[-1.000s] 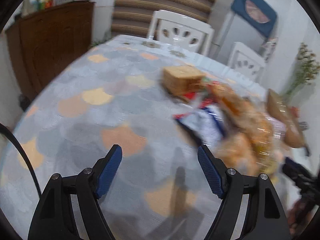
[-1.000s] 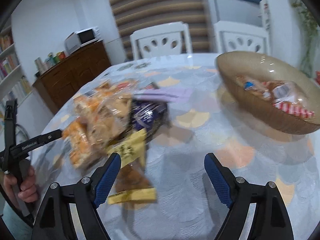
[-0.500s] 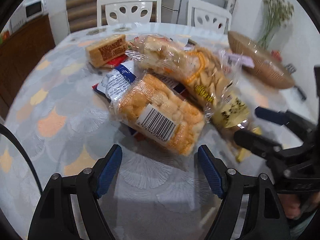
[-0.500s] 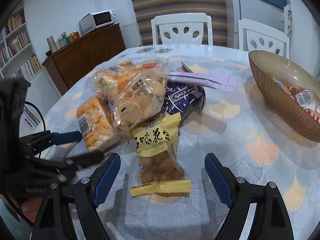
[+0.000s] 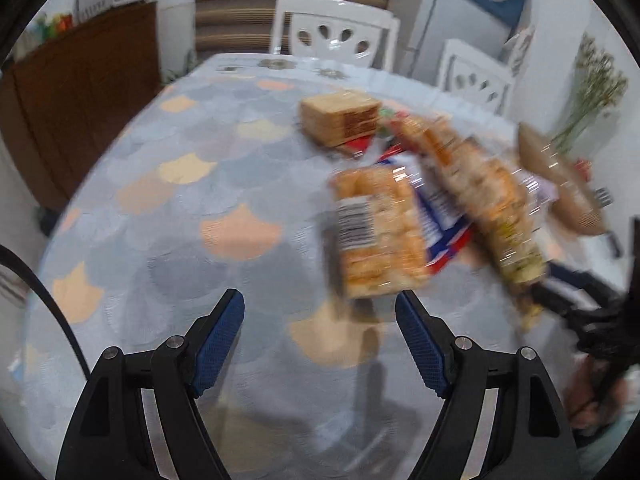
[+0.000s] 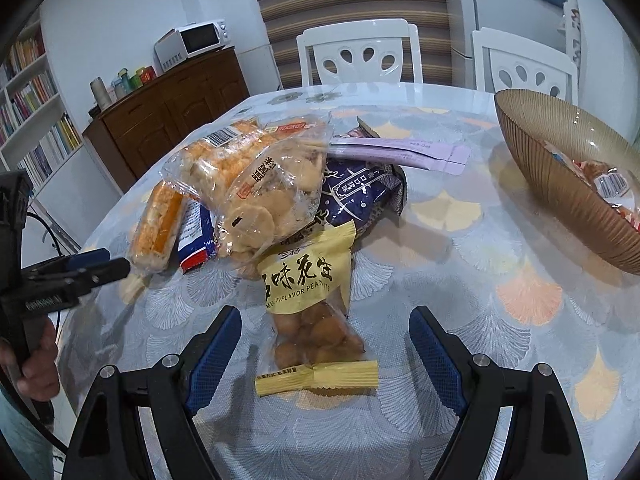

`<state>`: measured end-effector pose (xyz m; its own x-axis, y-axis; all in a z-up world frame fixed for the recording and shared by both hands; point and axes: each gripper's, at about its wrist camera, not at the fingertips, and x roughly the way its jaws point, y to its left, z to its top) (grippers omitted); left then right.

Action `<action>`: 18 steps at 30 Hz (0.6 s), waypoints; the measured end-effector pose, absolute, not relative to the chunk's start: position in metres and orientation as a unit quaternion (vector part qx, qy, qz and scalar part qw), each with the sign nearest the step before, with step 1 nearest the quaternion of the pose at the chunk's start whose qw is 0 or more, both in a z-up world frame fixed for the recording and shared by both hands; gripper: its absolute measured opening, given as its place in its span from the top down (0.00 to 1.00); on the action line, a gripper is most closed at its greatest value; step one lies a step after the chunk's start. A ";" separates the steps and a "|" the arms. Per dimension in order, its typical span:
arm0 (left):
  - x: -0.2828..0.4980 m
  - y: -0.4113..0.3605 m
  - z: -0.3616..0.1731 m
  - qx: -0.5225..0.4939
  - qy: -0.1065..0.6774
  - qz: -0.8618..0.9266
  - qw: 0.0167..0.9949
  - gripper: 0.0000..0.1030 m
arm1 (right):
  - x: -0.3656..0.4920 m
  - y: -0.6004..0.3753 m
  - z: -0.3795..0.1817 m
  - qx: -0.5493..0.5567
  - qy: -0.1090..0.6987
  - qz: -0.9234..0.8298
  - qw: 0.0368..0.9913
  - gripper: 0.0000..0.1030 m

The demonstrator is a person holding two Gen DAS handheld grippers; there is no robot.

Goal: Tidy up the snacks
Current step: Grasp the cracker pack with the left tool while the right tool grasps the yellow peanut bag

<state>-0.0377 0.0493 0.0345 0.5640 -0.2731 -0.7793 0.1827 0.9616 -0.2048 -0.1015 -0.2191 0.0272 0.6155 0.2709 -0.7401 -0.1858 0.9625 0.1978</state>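
Nearest to us in the right wrist view, our right gripper [image 6: 325,342] stands wide open with nothing held; its blue fingers [image 6: 216,350] flank the yellow peanut packet [image 6: 310,304], which lies flat on the bench [image 6: 460,320] without touching either pad. Just beyond it the pile of snacks begins: a clear bag of round crackers [image 6: 268,192] rests on a dark purple packet [image 6: 360,196], and a long lilac sachet [image 6: 404,152] sticks out behind. At the left of the pile lies an orange-banded pack of rice crackers [image 6: 158,232], with a blue-and-white packet [image 6: 196,232] tucked under its neighbours. Off to the right, apart from the pile, a ribbed brown bowl [image 6: 560,184] already contains a few wrapped snacks.

Our left gripper [image 5: 320,332] is also open and empty, over bare cloth; from the right wrist view we see it [image 6: 106,264] just beside the rice crackers, a hand [image 6: 36,364] on its handle. The left wrist view is blurred. There the barcoded rice cracker pack [image 5: 376,236] lies ahead of the fingers, right of centre, and a tan wafer block [image 5: 340,118] sits farther back.

Beyond the bench stand white chairs [image 6: 358,54], a dark wooden sideboard [image 6: 168,116] and a microwave [image 6: 192,42].
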 end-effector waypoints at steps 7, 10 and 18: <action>0.000 0.030 0.018 -0.094 0.460 -0.141 0.871 0.25 | -0.103 -0.214 0.027 0.040 0.420 0.132 0.897 0.18; 0.004 0.034 0.014 -0.116 0.456 -0.136 0.872 0.25 | -0.103 -0.211 0.026 0.034 0.422 0.132 0.896 0.18; 0.015 0.057 0.011 -0.212 0.457 -0.176 0.845 0.25 | -0.094 -0.210 0.024 0.057 0.442 0.149 0.883 0.18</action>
<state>0.0155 0.0567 0.0106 0.5198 -0.4913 -0.6989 0.1028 0.8481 -0.5198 -0.0942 -0.2097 0.0245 0.5650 0.3140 -0.7630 -0.2135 0.9489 0.2324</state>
